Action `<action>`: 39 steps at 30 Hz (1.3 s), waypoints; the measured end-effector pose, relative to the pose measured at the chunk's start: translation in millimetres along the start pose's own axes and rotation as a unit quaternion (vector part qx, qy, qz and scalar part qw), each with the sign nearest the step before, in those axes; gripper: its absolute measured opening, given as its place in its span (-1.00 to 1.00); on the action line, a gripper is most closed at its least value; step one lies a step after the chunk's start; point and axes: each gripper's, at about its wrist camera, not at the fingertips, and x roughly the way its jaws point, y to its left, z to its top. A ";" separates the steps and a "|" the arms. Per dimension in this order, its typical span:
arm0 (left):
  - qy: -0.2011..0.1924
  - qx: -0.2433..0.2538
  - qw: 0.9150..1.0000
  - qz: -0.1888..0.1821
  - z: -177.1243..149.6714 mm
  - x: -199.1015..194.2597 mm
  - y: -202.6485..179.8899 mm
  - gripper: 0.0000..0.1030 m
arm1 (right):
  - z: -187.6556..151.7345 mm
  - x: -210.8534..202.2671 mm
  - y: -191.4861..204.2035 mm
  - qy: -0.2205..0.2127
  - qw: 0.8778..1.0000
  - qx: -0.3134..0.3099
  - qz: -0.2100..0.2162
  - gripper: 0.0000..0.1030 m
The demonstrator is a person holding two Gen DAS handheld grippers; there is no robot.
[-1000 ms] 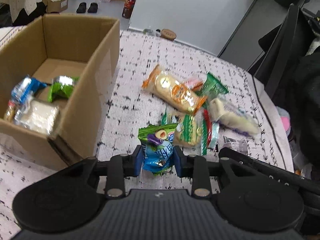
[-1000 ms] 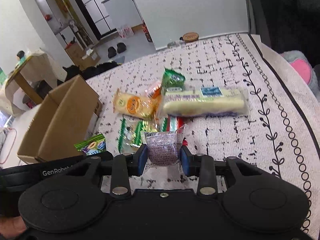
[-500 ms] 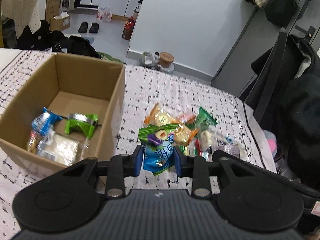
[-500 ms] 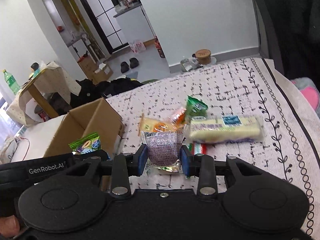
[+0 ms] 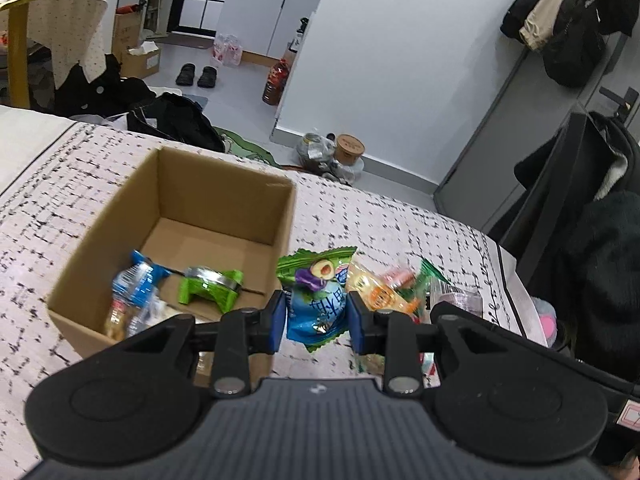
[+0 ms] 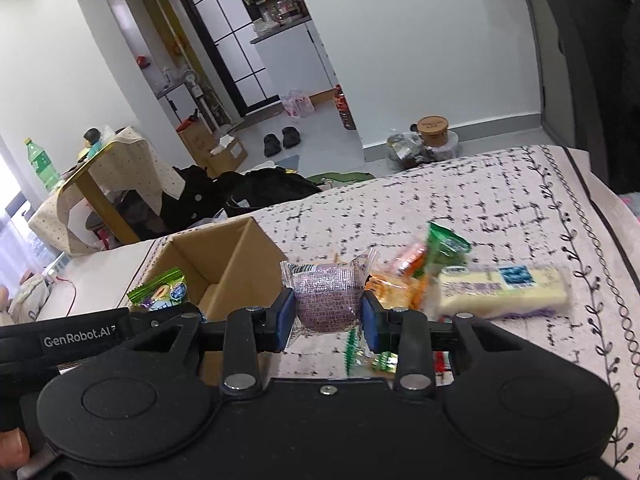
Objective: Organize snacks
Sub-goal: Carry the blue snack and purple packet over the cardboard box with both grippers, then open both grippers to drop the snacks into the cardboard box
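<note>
Carrying step: the left claw (image 5: pixel 316 316) pinches a blue-green packet (image 5: pixel 316 300), the right claw (image 6: pixel 328 316) a purple packet (image 6: pixel 326 296). Next, hold both over the box (image 5: pixel 224 196) at left and let go.

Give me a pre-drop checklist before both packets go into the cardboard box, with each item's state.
1. left gripper pinches the blue-green packet: ok.
2. right gripper pinches the purple packet: ok.
3. cardboard box open on top, with bare floor for more: ok.
4. Blue-green packet over the box opening: not ok, it hangs at the box's right wall.
5. Purple packet over the box: not ok, it is right of the box.
6. Packets clear of the snack pile on the cloth: cannot tell.
</note>
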 end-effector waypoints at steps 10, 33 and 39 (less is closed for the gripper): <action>-0.016 -0.014 0.999 0.029 17.7 -4.7 33.8 -0.40 | 7.8 14.4 23.2 -0.002 1.000 -0.014 0.020 -0.33; -0.014 -0.023 0.997 0.078 37.9 12.1 75.8 -0.31 | 14.6 50.6 73.5 0.016 0.996 -0.060 0.072 -0.33; -0.016 -0.037 0.995 0.090 39.3 0.7 85.9 -0.23 | 14.3 57.2 84.5 0.024 0.994 -0.067 0.078 -0.33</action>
